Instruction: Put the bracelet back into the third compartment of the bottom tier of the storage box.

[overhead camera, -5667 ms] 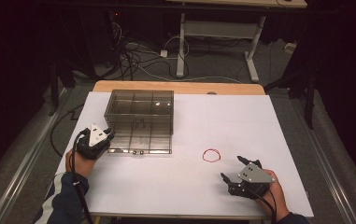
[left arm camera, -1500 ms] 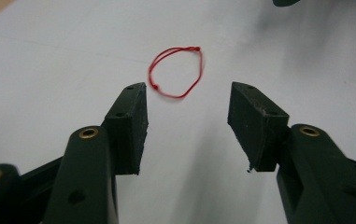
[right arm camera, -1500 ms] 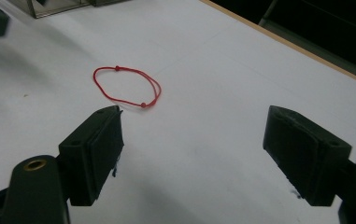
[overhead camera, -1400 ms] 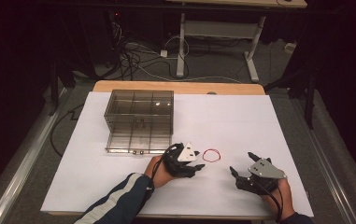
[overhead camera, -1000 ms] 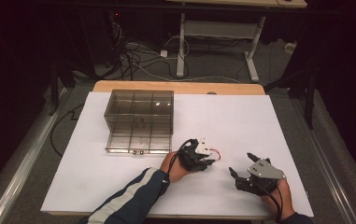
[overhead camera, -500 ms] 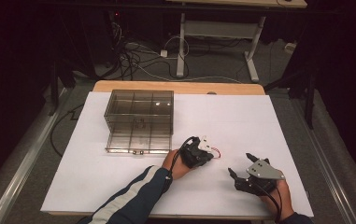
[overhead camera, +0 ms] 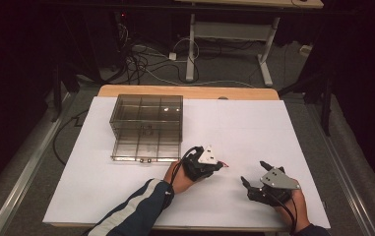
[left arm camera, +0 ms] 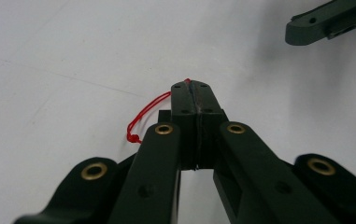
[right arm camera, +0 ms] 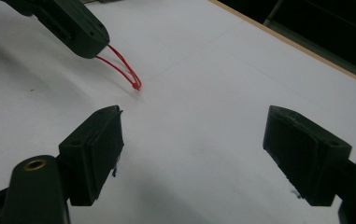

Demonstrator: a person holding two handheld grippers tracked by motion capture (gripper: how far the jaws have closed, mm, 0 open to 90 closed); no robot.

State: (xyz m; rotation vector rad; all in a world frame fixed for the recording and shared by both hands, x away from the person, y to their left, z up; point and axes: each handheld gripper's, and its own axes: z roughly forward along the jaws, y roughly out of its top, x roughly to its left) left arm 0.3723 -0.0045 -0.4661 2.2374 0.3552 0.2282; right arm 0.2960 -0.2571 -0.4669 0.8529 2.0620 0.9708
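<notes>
A thin red string loop (left arm camera: 140,116) hangs from the tips of my left gripper (left arm camera: 193,86), whose two black jaws are pressed together on it. In the high view the left gripper (overhead camera: 219,166) sits at mid-table, just right of the box, and a short red end of the loop (overhead camera: 225,165) pokes out of its tip. From the right gripper view the loop (right arm camera: 122,70) droops from the left gripper (right arm camera: 73,23) down to the white table. My right gripper (right arm camera: 192,140) stands open with only bare table between its pads, and it rests near the front right (overhead camera: 253,173).
A clear plastic compartment box (overhead camera: 146,125) stands on the white sheet (overhead camera: 254,128) at the back left, its front edge close to my left hand. A wooden table edge (overhead camera: 185,91) runs along the far side. Cables and a desk frame lie on the floor beyond.
My left hand came across from beside the box to the red loop and shut on it. The loop no longer lies round on the sheet. The right gripper has stayed put.
</notes>
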